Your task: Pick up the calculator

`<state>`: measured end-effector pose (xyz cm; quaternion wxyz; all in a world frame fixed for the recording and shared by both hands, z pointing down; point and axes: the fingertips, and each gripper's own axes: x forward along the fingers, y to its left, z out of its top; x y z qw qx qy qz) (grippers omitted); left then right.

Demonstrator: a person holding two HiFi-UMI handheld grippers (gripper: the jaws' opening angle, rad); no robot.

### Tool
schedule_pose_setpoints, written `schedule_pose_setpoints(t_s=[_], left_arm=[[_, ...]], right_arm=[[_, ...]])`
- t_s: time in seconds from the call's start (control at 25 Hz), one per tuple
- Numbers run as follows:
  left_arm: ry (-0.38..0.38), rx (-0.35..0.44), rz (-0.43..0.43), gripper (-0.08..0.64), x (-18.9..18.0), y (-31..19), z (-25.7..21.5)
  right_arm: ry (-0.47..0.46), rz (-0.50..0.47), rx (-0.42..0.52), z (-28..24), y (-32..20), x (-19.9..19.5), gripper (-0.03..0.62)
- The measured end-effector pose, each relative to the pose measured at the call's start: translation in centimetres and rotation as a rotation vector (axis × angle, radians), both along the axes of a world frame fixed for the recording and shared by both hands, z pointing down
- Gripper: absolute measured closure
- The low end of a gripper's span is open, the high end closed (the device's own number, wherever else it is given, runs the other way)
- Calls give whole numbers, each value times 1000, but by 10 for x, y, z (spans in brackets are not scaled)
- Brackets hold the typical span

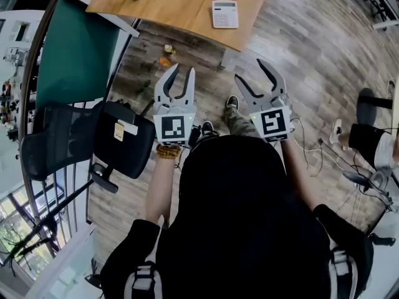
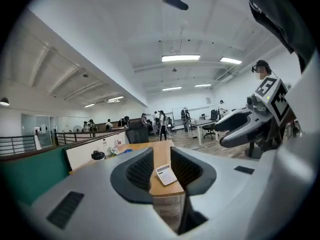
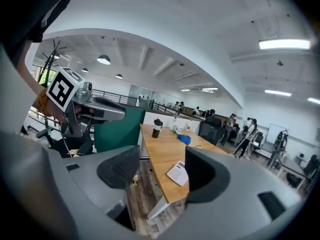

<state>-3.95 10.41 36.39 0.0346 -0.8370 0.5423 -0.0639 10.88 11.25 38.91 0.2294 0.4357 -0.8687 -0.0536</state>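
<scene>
**A:** Where's the calculator?

**B:** The calculator [image 1: 225,14] lies flat on the wooden table [image 1: 181,8], near the edge that faces me. It is ahead of both my grippers and well apart from them. Along my left gripper [image 1: 181,73] I see it straight ahead, framed between the jaws.

**A:** And the grippers themselves?

**B:** The left one's jaws stand apart with nothing in them. My right gripper [image 1: 252,73], just beside it, stands wider apart and is also empty.

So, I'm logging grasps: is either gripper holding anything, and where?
Nothing held: left gripper and right gripper are open; the calculator lies on the table.
</scene>
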Motion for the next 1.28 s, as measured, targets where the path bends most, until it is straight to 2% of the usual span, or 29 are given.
schedule_pose_setpoints(t_s=[0.16,0.32,0.44,0.52,0.64,0.72,0.84,1.08,1.16,1.28], left_arm=[[-37,-13,-15,436,25,-30,-2],[-122,23,19,436,62,-53,-12],[-138,13,32,436,71,-63,-9],[-112,-3,23,436,70,-68,-3],[-33,-50,-32,436,55,-80,9],[-45,-56,-57,436,46,-92,14],[-104,-45,-38,436,46,-112,21],[-29,-70,-4,436,48,-155,37],[-28,-78,12,436,49,-172,44],[-28,-87,44,436,49,-197,52]], right_arm=[[-1,-43,-18,10,-24,26,302],[4,-71,-13,22,-54,58,302],[25,-85,-32,34,-70,70,302],[37,-96,-34,40,-77,76,301],[46,-113,-65,47,-85,80,301],[54,-126,-68,50,-93,80,298],[70,-133,-73,54,-109,80,296],[81,-112,-99,69,-135,79,285],[79,-98,-89,68,-149,79,285],[91,-84,-123,70,-167,78,285]])
